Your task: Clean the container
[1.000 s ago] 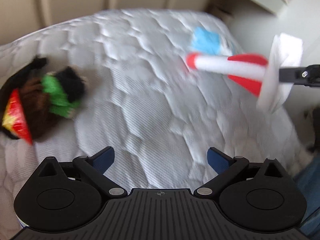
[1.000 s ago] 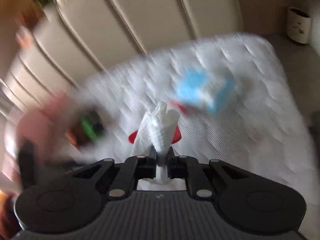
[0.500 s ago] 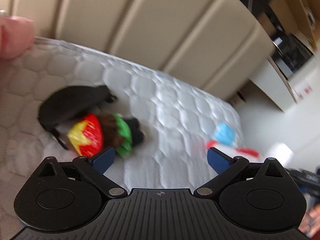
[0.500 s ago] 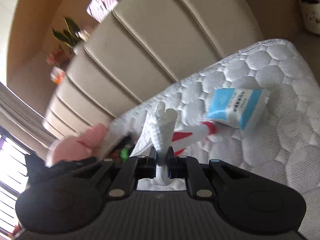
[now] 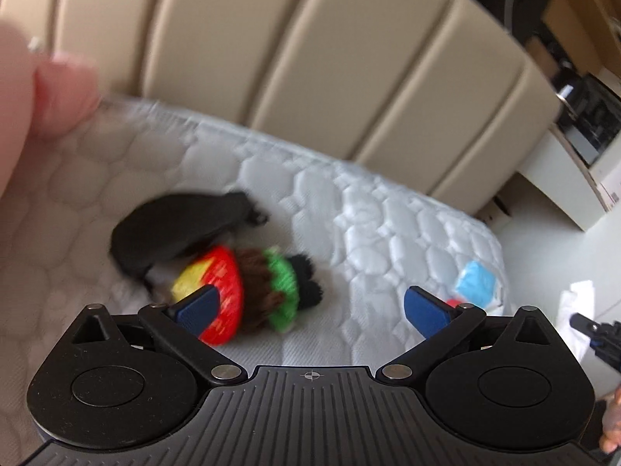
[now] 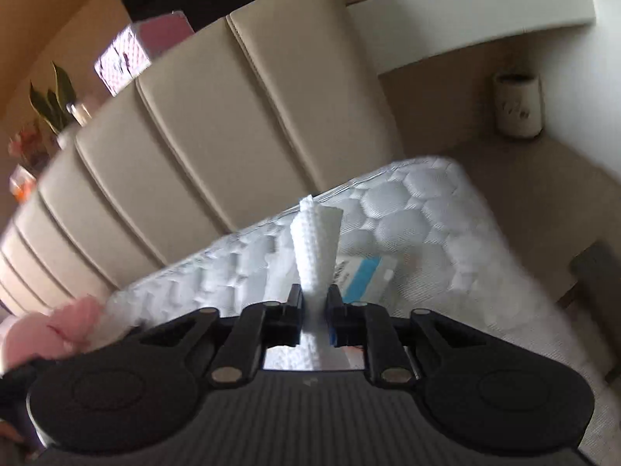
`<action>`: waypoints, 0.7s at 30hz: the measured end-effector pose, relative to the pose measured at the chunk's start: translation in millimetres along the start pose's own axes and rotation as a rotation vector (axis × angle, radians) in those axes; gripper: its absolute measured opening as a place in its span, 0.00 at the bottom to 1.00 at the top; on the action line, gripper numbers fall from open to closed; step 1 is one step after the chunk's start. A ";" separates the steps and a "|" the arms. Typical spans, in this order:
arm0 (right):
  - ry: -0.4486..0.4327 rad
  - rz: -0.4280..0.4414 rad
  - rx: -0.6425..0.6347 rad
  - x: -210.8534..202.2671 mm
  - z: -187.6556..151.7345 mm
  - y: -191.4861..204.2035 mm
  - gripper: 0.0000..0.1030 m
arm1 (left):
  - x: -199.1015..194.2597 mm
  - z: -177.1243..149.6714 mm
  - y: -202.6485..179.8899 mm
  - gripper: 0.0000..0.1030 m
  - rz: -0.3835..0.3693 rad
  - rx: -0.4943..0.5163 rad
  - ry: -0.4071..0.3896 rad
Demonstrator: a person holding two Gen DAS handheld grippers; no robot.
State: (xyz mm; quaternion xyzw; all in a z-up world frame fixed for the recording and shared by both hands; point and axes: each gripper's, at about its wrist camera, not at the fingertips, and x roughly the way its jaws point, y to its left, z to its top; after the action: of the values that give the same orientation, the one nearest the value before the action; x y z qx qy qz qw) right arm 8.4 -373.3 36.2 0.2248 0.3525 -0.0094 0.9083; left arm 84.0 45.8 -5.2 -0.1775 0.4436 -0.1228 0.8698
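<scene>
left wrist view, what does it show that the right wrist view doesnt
Only the left wrist view shows the colourful plush toy lying on the mattress, a black object touching it, and the open, empty left claw.

Only the right wrist view shows the right claw close up, its jaws opening with the paper towel still between them, plus a plant behind the headboard and a white pot on the floor.

Both show the quilted mattress, the beige padded headboard, the blue-and-white pack and the white towel.
</scene>
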 end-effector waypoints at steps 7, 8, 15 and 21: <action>0.219 -0.149 -0.063 38.8 -15.7 -1.5 0.55 | 15.2 -8.7 18.1 1.00 0.027 -0.086 0.122; 0.218 -0.156 -0.062 39.8 -15.7 -1.7 0.63 | 14.0 -9.0 17.1 1.00 0.016 -0.078 0.121; 0.263 -0.176 -0.348 51.6 -38.0 39.5 0.67 | 4.7 -7.4 20.1 1.00 0.009 -0.077 0.099; 0.332 -0.242 -0.717 89.2 -69.6 82.0 0.67 | -0.4 -0.1 21.6 1.00 -0.010 -0.048 0.084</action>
State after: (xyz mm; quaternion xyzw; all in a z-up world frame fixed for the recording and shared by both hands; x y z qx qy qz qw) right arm 45.6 -258.1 -33.6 -0.1502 0.4990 0.0438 0.8523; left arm 84.9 65.5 -14.0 -0.1951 0.4818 -0.1239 0.8452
